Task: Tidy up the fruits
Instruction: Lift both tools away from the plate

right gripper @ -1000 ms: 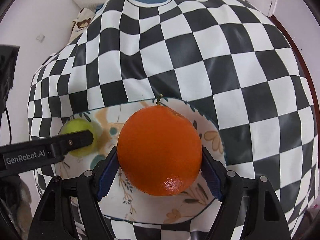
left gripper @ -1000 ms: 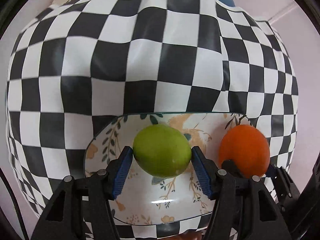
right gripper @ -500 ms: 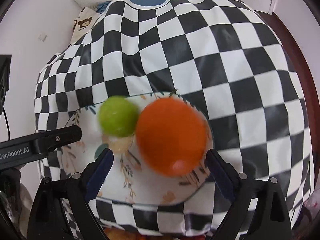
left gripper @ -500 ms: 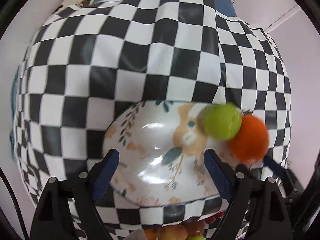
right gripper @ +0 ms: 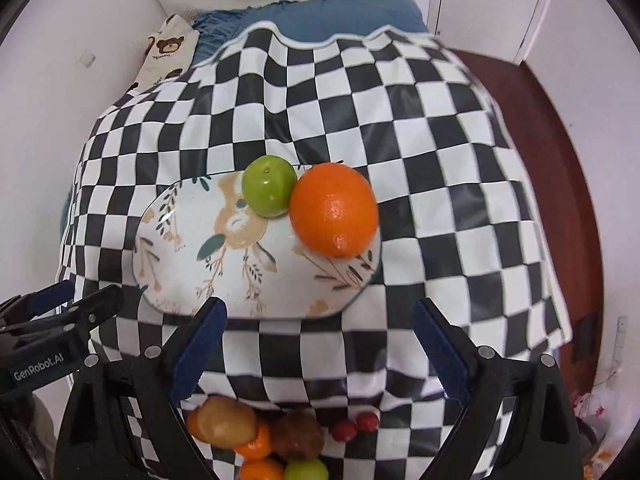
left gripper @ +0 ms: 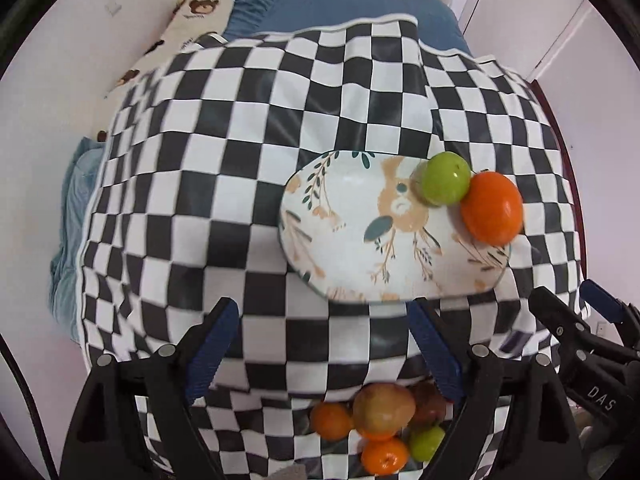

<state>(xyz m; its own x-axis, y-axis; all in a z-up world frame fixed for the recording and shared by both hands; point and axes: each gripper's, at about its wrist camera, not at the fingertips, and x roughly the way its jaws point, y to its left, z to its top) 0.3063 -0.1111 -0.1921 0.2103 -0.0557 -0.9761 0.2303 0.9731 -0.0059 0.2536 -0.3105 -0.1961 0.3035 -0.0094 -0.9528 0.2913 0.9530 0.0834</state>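
A floral plate (left gripper: 360, 256) (right gripper: 192, 272) lies on the checkered cloth. On its far right side a green fruit (left gripper: 446, 178) (right gripper: 270, 185) touches a large orange (left gripper: 492, 213) (right gripper: 334, 209). My left gripper (left gripper: 324, 348) is open and empty, pulled back to the near side of the plate. My right gripper (right gripper: 320, 344) is open and empty too, also back from the plate. A pile of several fruits (left gripper: 380, 420) (right gripper: 260, 436) lies below the grippers at the near edge.
The checkered cloth (left gripper: 240, 160) (right gripper: 440, 160) covers a raised surface on a blue bed (left gripper: 320, 4). A bear-print pillow (right gripper: 164, 56) lies at the far left. Two small red fruits (right gripper: 354, 426) sit by the pile. Brown floor (right gripper: 560, 160) is at the right.
Both grippers opened and let go of their fruits onto the plate, then pulled back and up. The green fruit rolled right against the orange. The near fruit pile came into view.
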